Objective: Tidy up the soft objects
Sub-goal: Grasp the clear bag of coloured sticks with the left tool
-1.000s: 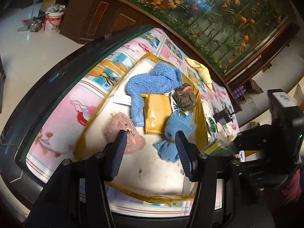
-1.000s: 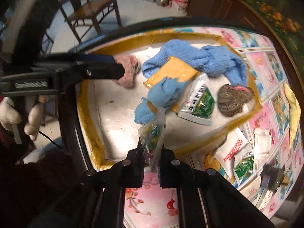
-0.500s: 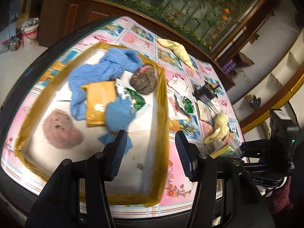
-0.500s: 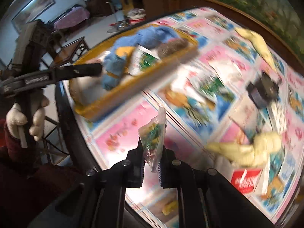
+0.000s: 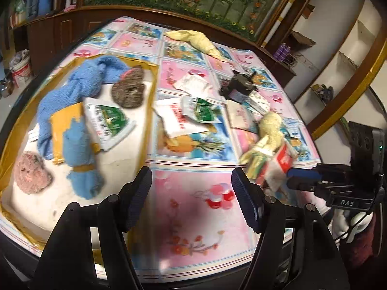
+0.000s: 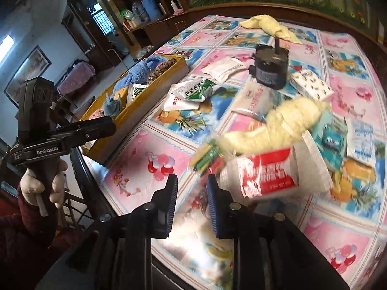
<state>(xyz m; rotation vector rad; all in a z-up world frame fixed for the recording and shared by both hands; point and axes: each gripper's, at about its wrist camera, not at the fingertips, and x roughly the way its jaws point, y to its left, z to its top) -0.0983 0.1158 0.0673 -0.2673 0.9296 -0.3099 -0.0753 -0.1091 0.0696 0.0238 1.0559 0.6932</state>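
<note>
Opening right tongs (image 6: 191, 191) empty above cloth, candy packet (image 6: 208, 155) just ahead

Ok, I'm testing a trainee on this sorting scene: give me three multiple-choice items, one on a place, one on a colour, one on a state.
1. Where does the brown knitted pad lie? A) in the yellow-edged tray B) on the floor C) on a shelf
2. The long towel in the tray is: A) red B) blue C) black
3. The left gripper is: A) gripping a towel B) gripping a packet C) empty

1 A: it sits inside the tray's rim. 2 B: it is plainly blue. 3 C: its jaws are opening with nothing between them.
</note>
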